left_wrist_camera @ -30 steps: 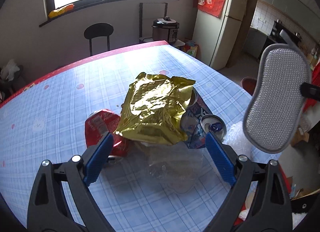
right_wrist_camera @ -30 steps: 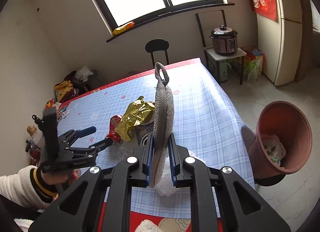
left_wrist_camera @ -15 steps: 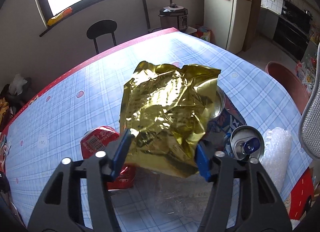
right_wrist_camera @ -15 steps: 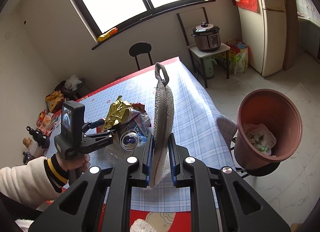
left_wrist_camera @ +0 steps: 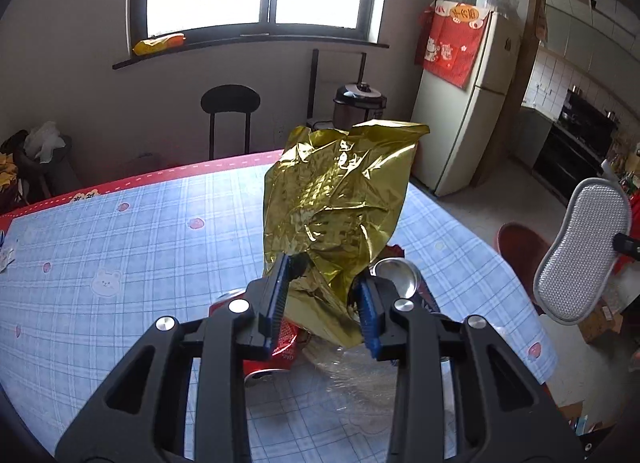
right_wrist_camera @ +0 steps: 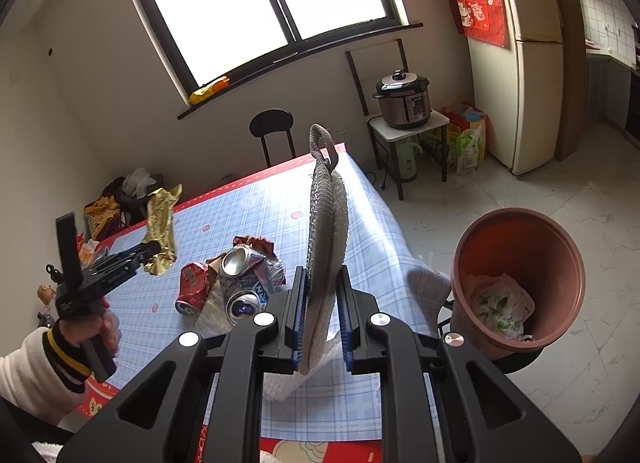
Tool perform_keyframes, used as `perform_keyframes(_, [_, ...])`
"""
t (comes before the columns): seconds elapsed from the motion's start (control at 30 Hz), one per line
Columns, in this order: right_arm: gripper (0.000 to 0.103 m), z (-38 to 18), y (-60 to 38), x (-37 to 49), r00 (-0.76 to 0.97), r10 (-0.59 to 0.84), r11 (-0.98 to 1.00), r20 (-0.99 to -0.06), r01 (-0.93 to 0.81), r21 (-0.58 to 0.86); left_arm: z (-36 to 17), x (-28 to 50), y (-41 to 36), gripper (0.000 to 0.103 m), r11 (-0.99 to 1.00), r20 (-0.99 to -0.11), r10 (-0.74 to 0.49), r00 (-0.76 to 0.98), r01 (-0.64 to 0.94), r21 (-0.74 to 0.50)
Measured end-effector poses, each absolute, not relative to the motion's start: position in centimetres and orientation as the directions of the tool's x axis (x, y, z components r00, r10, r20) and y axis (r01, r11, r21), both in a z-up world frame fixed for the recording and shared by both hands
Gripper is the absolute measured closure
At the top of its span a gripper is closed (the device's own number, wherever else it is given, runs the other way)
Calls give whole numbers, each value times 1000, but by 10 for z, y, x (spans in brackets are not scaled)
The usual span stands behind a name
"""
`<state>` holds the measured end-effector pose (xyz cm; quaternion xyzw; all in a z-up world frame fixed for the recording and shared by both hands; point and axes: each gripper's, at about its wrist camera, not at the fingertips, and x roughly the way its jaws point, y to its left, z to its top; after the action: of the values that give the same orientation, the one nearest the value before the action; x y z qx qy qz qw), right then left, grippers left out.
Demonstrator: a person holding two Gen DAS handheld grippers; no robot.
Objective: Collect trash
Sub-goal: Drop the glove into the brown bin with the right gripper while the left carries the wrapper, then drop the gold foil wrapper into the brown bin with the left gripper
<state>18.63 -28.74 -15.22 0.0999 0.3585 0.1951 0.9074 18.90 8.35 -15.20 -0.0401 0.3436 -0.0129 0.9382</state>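
Note:
My left gripper [left_wrist_camera: 320, 295] is shut on a crumpled gold foil wrapper [left_wrist_camera: 336, 207] and holds it up above the table; it also shows in the right wrist view [right_wrist_camera: 162, 231]. Under it lie a red crushed can [right_wrist_camera: 192, 289], silver-topped cans [right_wrist_camera: 236, 261] and clear plastic [left_wrist_camera: 352, 375]. My right gripper [right_wrist_camera: 320, 315] is shut on a grey mesh scouring pad [right_wrist_camera: 324, 231], held upright on edge near the table's right side. The pad also shows in the left wrist view [left_wrist_camera: 580, 259].
A brown trash bin [right_wrist_camera: 516, 283] with a plastic bag inside stands on the floor right of the blue checked table [left_wrist_camera: 120, 247]. Bubble wrap [right_wrist_camera: 288, 383] lies at the table edge. A black stool [left_wrist_camera: 230, 101], rice cooker [right_wrist_camera: 404, 103] and fridge [left_wrist_camera: 460, 111] stand beyond.
My left gripper has closed on the gold wrapper and lifted it off the pile. The right gripper with the pad has shifted slightly toward the bin.

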Motion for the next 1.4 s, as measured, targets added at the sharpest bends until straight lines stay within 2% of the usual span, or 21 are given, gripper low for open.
perform_keyframes(0.33, [87,-139,-381,228,748,240,968,-619,-136,210,-90,174,25,68,980,-533,-174,828,94,-175])
perform_keyframes(0.6, [86,-164,-444,278,724,148,986,-674,-58,155,-72,179,-41,68,970,-519,-230,823,149,-194])
perform_keyframes(0.7, [83,-170,-460,291,719,136,987,-682,-38,158,-70,186,-66,68,968,-523,-245,816,172,-185])
perform_keyframes(0.73, [74,-170,-465,293,722,137,986,-678,-34,163,-69,189,-75,68,966,-526,-252,812,182,-182])
perform_keyframes(0.77, [57,-168,-470,295,728,137,985,-672,-30,169,-69,191,-85,68,965,-528,-260,809,193,-180])
perform_keyframes(0.8, [48,-166,-475,294,736,134,985,-663,-24,173,-69,194,-94,68,962,-530,-271,804,207,-178])
perform_keyframes(0.9, [33,-162,-487,288,750,132,984,-648,-24,174,-71,205,-124,68,951,-537,-308,785,255,-173])
perform_keyframes(0.97, [17,-160,-495,281,756,125,985,-642,-15,174,-74,216,-145,68,941,-546,-339,766,291,-175])
perform_keyframes(1.1, [5,-158,-516,258,765,119,982,-633,2,188,-83,236,-193,68,909,-569,-409,713,373,-186])
perform_keyframes(1.33, [5,-164,-555,221,762,87,972,-642,75,221,-94,283,-282,66,835,-577,-529,623,504,-222])
perform_keyframes(1.37, [5,-165,-561,216,761,79,971,-643,87,222,-93,288,-292,64,824,-567,-544,618,520,-224])
perform_keyframes(1.4, [5,-165,-565,213,761,71,970,-645,99,223,-91,292,-301,46,814,-556,-558,616,535,-224])
